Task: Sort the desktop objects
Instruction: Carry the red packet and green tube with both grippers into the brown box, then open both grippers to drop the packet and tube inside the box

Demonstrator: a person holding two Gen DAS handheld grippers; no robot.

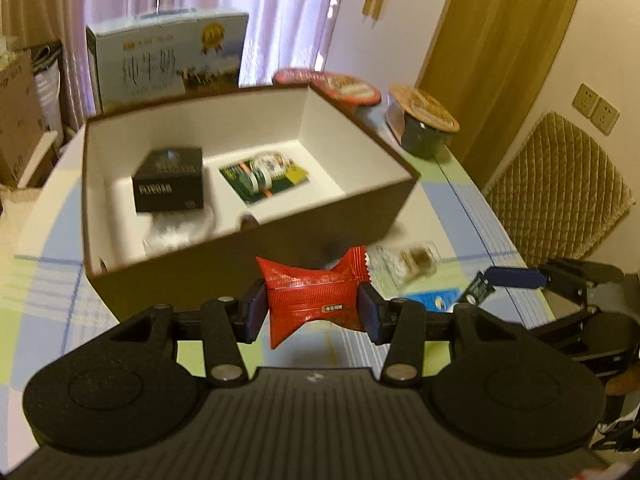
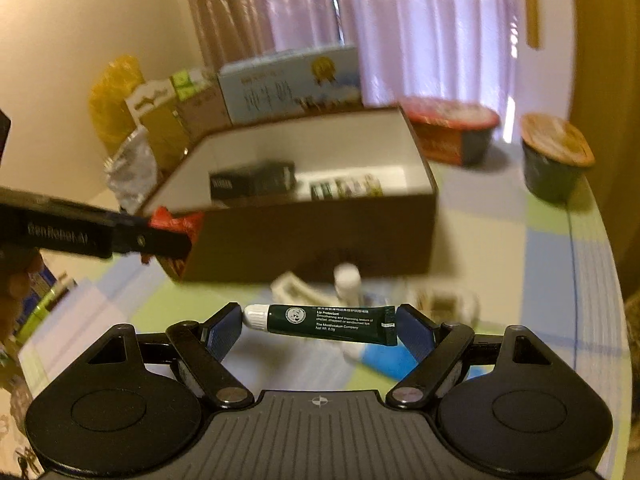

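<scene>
My left gripper (image 1: 313, 307) is shut on a red snack packet (image 1: 310, 296), held above the table in front of the brown box (image 1: 256, 258). In the right wrist view my right gripper (image 2: 320, 324) is shut endwise on a dark green lip balm tube (image 2: 328, 322), also clear of the table. The box (image 2: 320, 236) has a white inside holding a black carton (image 1: 170, 180) and green packets (image 1: 266, 174). The left gripper with the red packet (image 2: 176, 222) shows at the left of the right wrist view. The right gripper's blue pad (image 1: 516, 274) shows at the right of the left wrist view.
Small items lie on the checked tablecloth before the box: a clear packet (image 1: 414, 260), a blue card (image 1: 436, 300), a white bottle (image 2: 347, 280). Two instant noodle bowls (image 2: 452, 132) (image 2: 554, 158) stand right of the box, a milk carton (image 1: 168, 60) behind it. A padded chair (image 1: 560, 184) is at right.
</scene>
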